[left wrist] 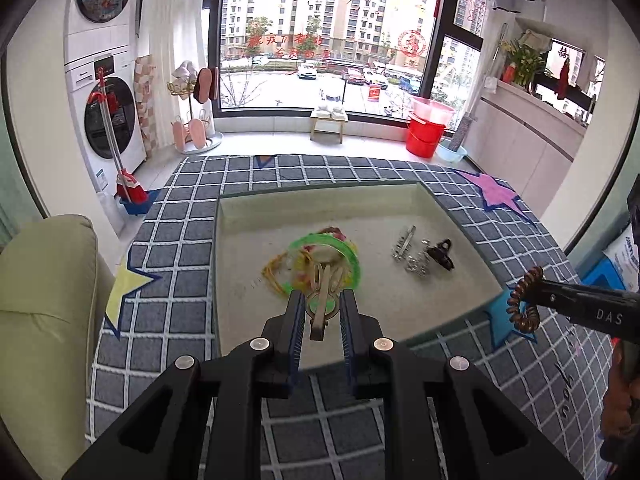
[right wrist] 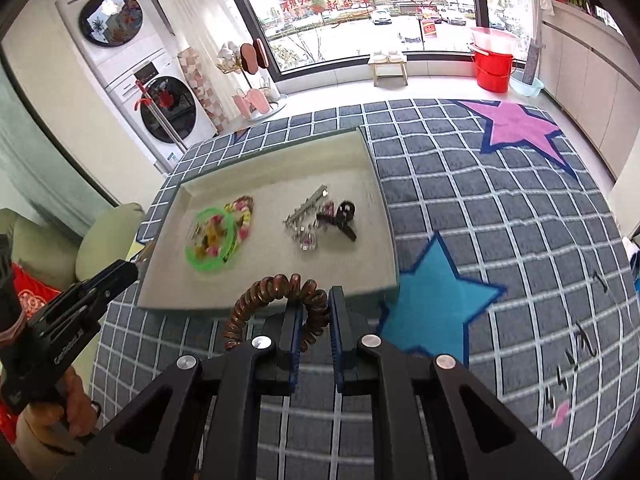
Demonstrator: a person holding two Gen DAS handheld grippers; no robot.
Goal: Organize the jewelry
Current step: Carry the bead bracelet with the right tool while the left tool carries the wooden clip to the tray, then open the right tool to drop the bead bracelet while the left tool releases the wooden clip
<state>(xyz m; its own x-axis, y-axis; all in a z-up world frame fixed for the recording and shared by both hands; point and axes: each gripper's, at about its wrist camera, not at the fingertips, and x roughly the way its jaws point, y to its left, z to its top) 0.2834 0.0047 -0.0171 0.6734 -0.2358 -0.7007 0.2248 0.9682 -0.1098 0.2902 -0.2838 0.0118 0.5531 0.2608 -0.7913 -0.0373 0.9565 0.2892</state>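
Note:
A beige tray [left wrist: 320,204] [right wrist: 280,280] lies on a checked rug. In it, a green bangle [left wrist: 340,250] [right wrist: 208,264] rests on a pile of coloured bead bracelets, and silver and black hair clips [left wrist: 424,254] [right wrist: 320,218] lie to the right. My left gripper [left wrist: 322,300] is shut on a beige hair clip [left wrist: 322,312] over the tray's near part; it also shows in the right wrist view [right wrist: 120,276]. My right gripper [right wrist: 316,304] is shut on a brown spiral hair tie [right wrist: 272,300] [left wrist: 524,300], held above the tray's near right edge.
The grey checked rug [right wrist: 460,208] with coloured stars surrounds the tray. A pale green sofa [left wrist: 44,300] is at the left. A stacked washer and dryer, a red bucket [left wrist: 426,132] and a small stool stand by the window.

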